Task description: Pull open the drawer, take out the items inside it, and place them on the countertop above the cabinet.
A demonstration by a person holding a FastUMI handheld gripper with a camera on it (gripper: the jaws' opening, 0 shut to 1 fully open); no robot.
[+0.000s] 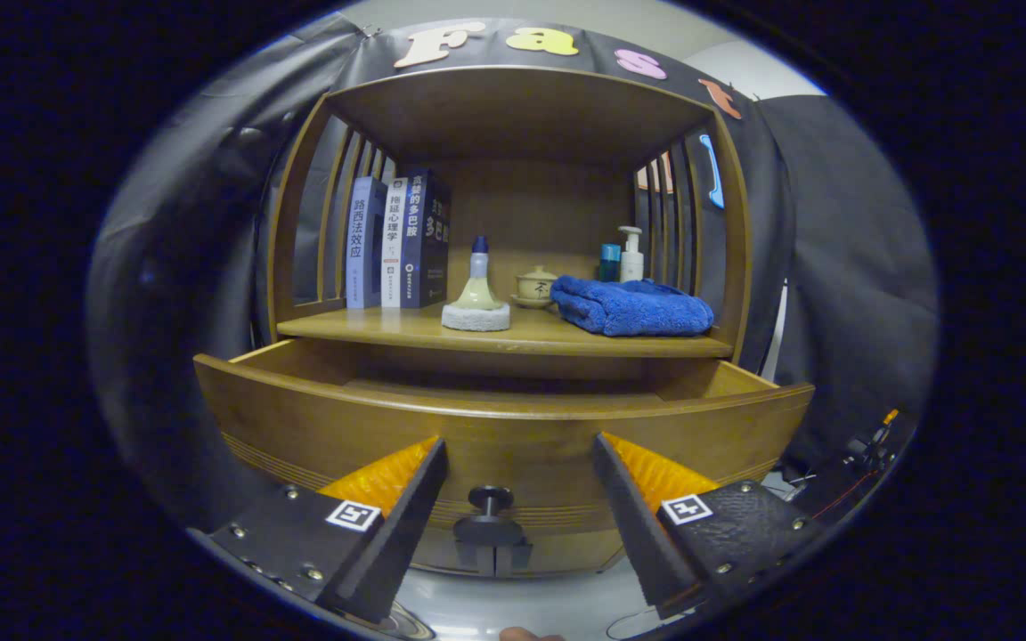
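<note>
Three books point(397, 240) with Chinese spine titles stood on the countertop point(406, 331). Below it, the curved wooden drawer point(504, 418) was pulled out. The gripper point(520, 467) hung spread, touching nothing, its knob point(490, 499) between the fingers.

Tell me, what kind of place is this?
Probably a pretend living room set up in a recording booth. A wooden cabinet holds books, a folded blue towel and a small teacup, with black cloth hung behind. The gripper is open, its fingers either side of the pulled-out drawer's knob.
</note>
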